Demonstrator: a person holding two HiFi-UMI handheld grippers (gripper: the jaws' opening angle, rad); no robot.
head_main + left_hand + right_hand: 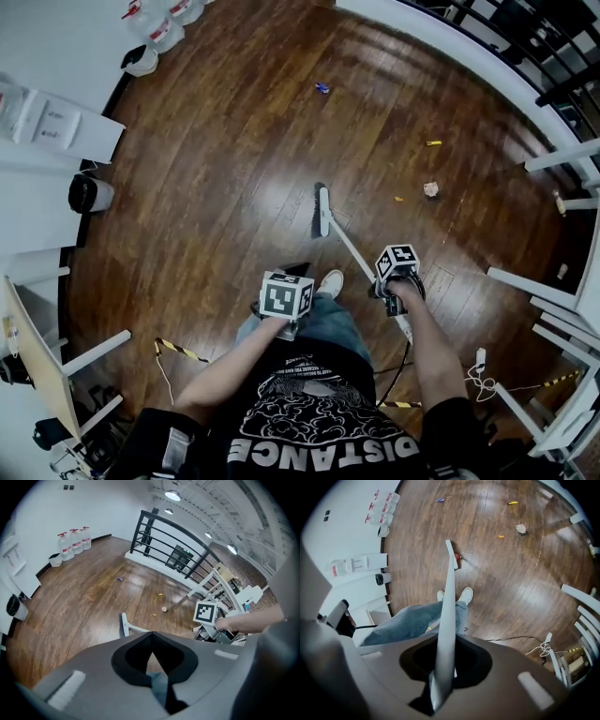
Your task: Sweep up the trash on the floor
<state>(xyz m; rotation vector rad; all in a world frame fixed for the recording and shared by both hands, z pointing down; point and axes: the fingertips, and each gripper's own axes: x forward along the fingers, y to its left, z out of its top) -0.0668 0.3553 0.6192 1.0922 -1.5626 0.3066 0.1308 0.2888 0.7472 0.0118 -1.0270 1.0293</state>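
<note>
Right hand-held gripper (443, 677) clamped on the broom (322, 211), left hand-held gripper (151, 652) clenched shut, you look mid-sweep, so next push the bristles ahead toward that crumpled scrap (431, 189)

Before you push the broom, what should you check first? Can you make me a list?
1. Grip: right claw shut on the broom handle: ok.
2. Contact: broom head down on the floor: ok.
3. Targets in sight ahead of the broom: crumpled paper, yellow bit, blue bit: ok.
4. Other hand: left claw gripping anything: cannot tell.
5. Job finished: not ok, the scraps lie loose, apart from the broom head.
</note>
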